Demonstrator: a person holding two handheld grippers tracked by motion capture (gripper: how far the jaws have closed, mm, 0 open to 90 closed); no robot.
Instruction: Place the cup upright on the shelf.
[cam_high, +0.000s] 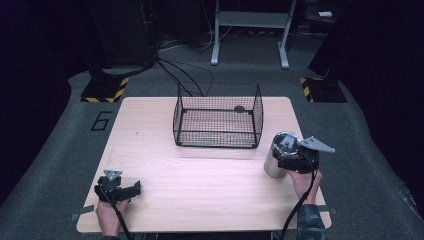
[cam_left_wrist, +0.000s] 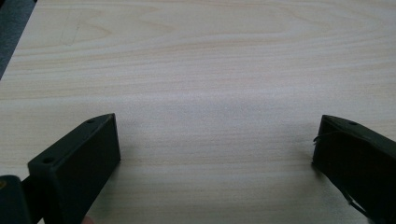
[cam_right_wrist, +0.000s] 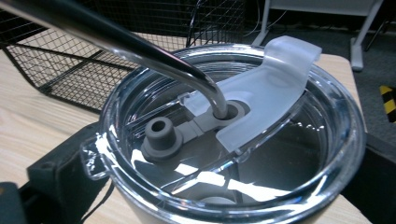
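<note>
A steel tumbler (cam_high: 276, 156) with a clear lid (cam_right_wrist: 233, 140) and a metal straw (cam_right_wrist: 116, 42) stands at the right of the wooden table (cam_high: 200, 180). My right gripper (cam_high: 295, 159) is shut on the tumbler, one jaw on each side of it just under the lid. A black wire basket (cam_high: 218, 117) stands at the far middle of the table, seen again as the basket (cam_right_wrist: 60, 60) behind the tumbler. My left gripper (cam_high: 131, 189) rests near the table's front left, open, its jaws wide apart over bare wood (cam_left_wrist: 210, 116).
A small dark item (cam_high: 239, 108) lies inside the basket near its back right. Black cables (cam_high: 175, 75) run over the grey floor beyond the table. A white frame (cam_high: 250, 30) stands farther back. Yellow-black striped bases (cam_high: 106, 90) sit at both far corners.
</note>
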